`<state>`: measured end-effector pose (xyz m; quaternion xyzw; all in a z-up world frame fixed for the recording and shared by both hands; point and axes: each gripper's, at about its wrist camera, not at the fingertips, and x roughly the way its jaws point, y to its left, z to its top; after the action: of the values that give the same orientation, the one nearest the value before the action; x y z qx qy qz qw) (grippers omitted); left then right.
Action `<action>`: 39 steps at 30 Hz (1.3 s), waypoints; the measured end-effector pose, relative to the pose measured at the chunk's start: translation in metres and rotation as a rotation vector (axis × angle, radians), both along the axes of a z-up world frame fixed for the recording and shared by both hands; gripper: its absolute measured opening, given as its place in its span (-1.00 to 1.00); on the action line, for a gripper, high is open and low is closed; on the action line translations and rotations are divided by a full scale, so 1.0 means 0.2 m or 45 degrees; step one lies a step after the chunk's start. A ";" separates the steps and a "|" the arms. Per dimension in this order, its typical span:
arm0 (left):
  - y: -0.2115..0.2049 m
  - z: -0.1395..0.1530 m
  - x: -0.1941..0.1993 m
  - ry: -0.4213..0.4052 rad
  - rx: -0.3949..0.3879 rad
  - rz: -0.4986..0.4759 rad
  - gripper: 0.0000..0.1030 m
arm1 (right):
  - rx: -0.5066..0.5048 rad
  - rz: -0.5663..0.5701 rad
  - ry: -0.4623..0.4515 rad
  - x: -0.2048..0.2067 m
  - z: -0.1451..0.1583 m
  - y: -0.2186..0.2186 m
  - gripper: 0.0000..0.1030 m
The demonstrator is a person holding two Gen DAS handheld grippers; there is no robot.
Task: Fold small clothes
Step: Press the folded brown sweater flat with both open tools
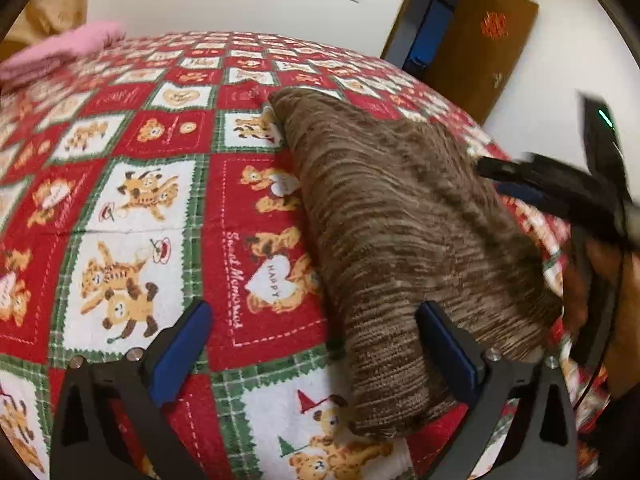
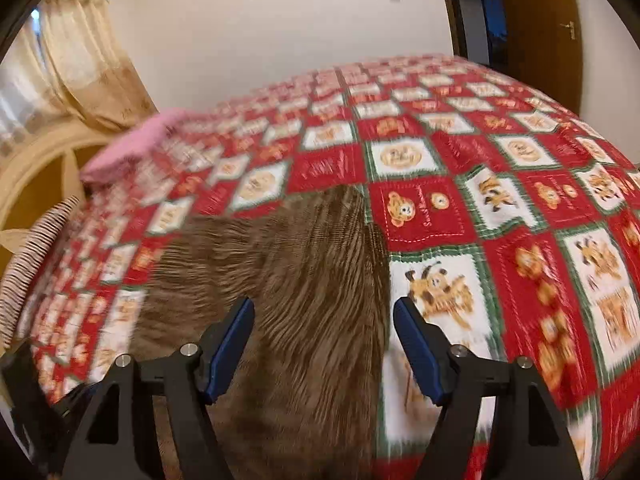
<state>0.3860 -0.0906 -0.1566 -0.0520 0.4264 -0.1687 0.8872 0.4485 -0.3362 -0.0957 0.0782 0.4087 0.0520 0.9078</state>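
Left wrist view, folded brown knit garment [image 1: 404,248] laid on teddy-bear quilt [image 1: 132,208], left gripper [image 1: 316,344] spread wide, nothing held, right gripper [image 2: 324,344] parted, nothing gripped, pink cloth [image 1: 60,52] at far edge

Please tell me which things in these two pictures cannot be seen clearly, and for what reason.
- Brown knitted garment: what kind of garment it is stays unclear; its near end is cut off by the lower edge of the right wrist view.
- Right gripper: blurred at the right edge of the left wrist view, so its jaws are unreadable there.
- Pink cloth: blurred by motion in the right wrist view.
- Striped item: only partly in view there, at the left edge.
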 end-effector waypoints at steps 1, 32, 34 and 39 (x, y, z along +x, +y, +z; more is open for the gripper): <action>-0.02 0.00 -0.01 -0.009 0.027 -0.010 1.00 | -0.006 0.003 0.048 0.04 -0.03 0.00 -0.86; 0.00 0.00 0.01 -0.022 0.057 0.061 1.00 | 0.077 0.120 0.128 0.42 -0.12 0.14 -0.76; 0.01 -0.01 0.02 -0.020 0.043 0.062 1.00 | 0.007 0.132 0.080 0.32 -0.05 0.17 -0.70; 0.01 0.00 0.01 -0.021 0.033 0.064 1.00 | -0.048 0.321 -0.042 -0.02 0.07 0.24 -0.19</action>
<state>0.3887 -0.0881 -0.1571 -0.0500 0.4198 -0.1413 0.8951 0.4440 -0.2877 -0.0809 0.0081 0.4014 0.1594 0.9019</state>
